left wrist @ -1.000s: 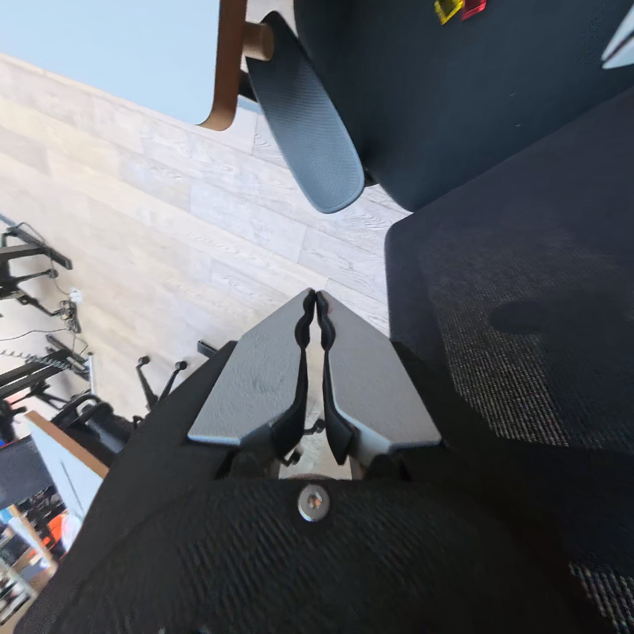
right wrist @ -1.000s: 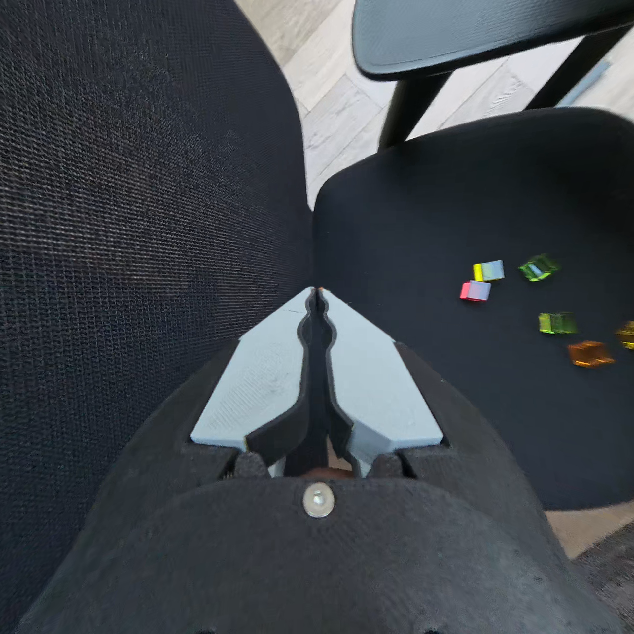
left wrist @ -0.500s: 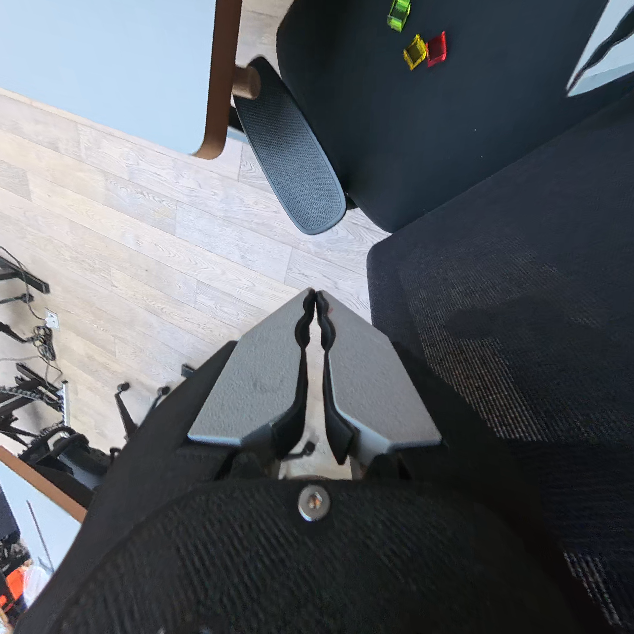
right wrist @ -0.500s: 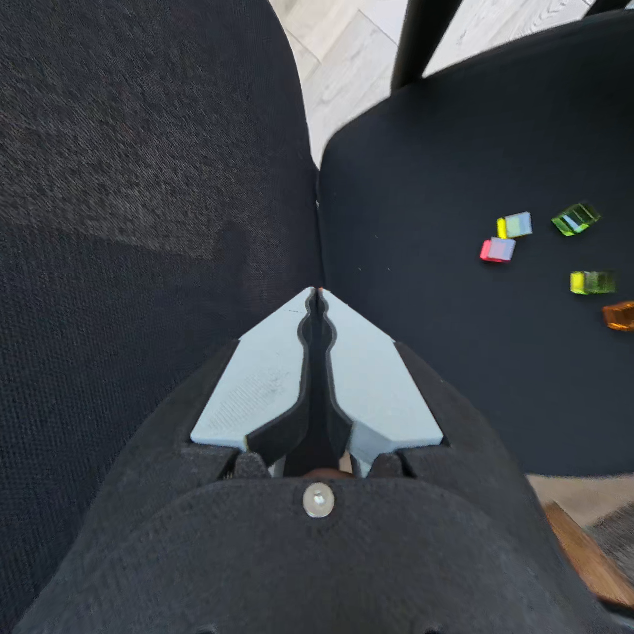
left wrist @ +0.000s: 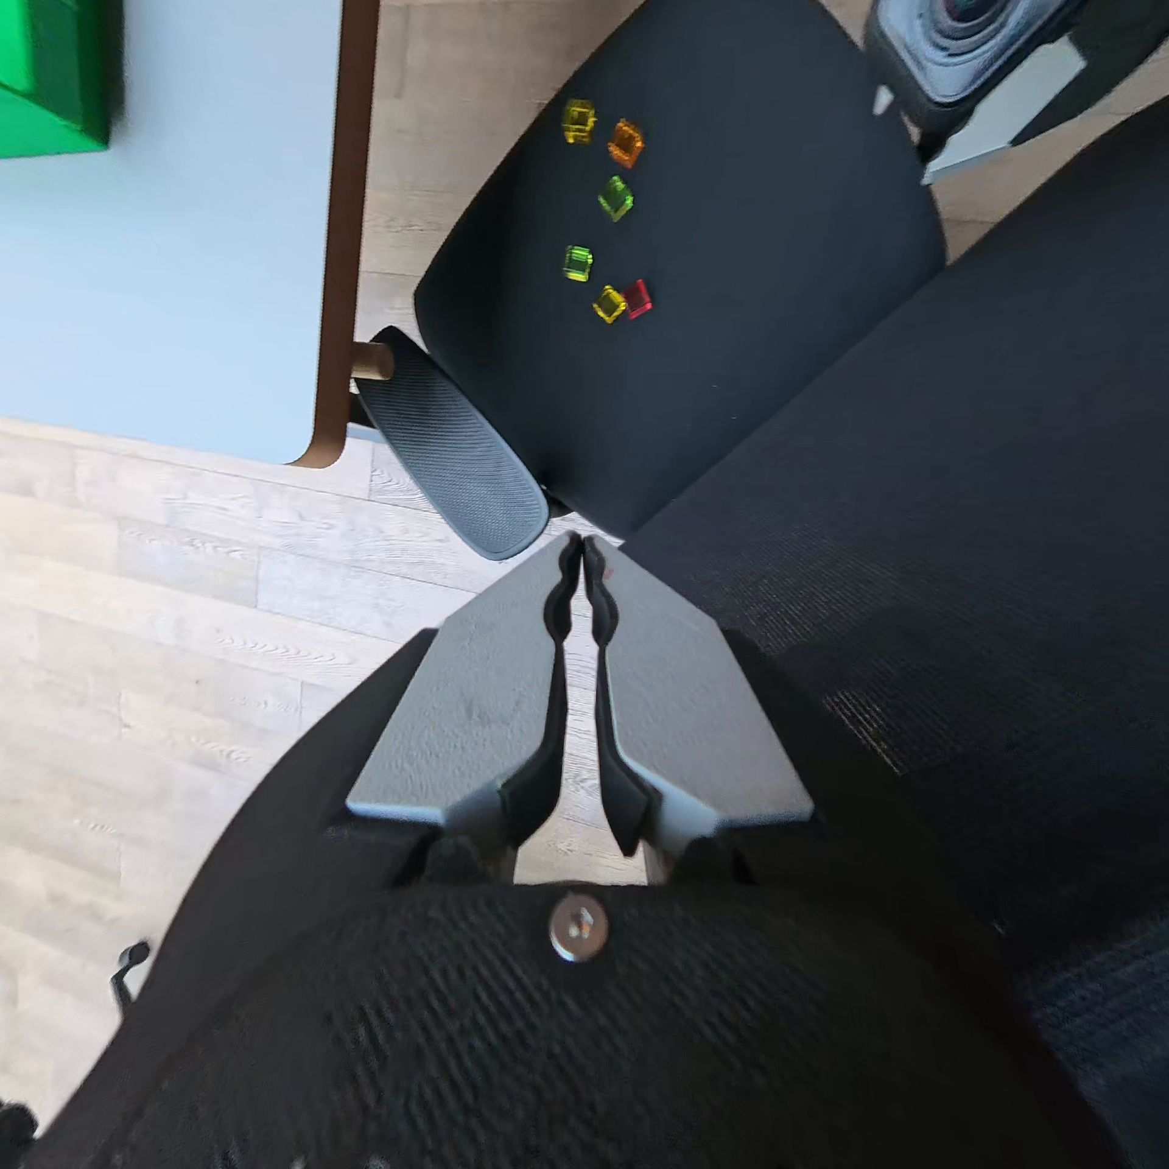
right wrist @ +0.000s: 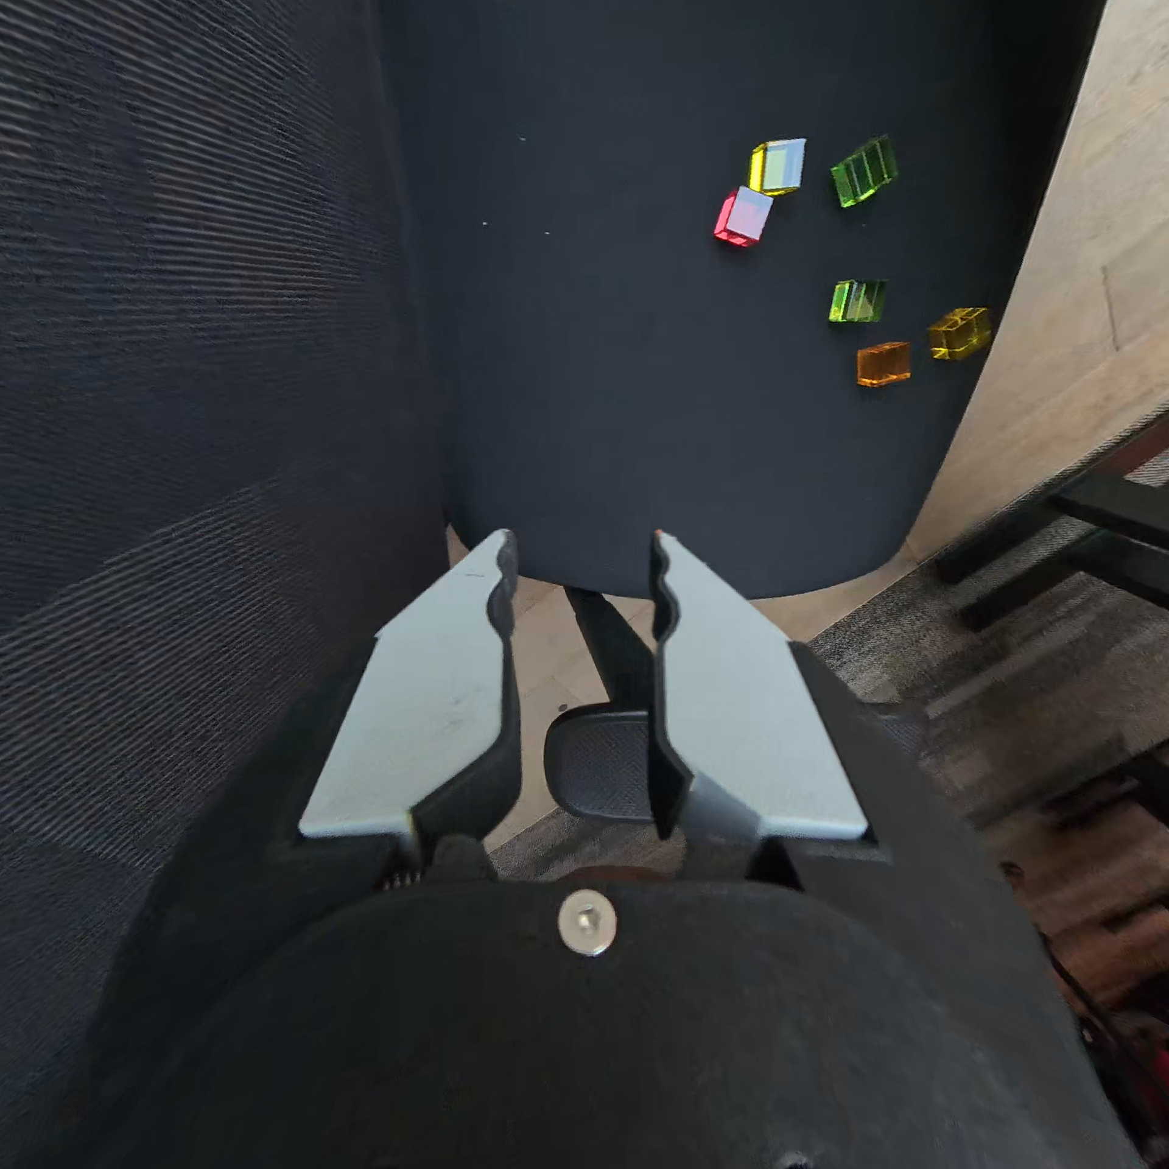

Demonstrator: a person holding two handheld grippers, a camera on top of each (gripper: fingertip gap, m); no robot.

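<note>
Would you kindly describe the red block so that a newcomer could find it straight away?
Look at the black chair seat, where six small see-through blocks lie scattered. The red block sits at the end of the cluster nearest the backrest, touching a yellow block. It is the only red one.

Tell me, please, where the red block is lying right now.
The red block lies on the black chair seat, upper right in the right wrist view, touching the yellow block just above it; in the left wrist view it sits beside that yellow block, upper centre.
</note>
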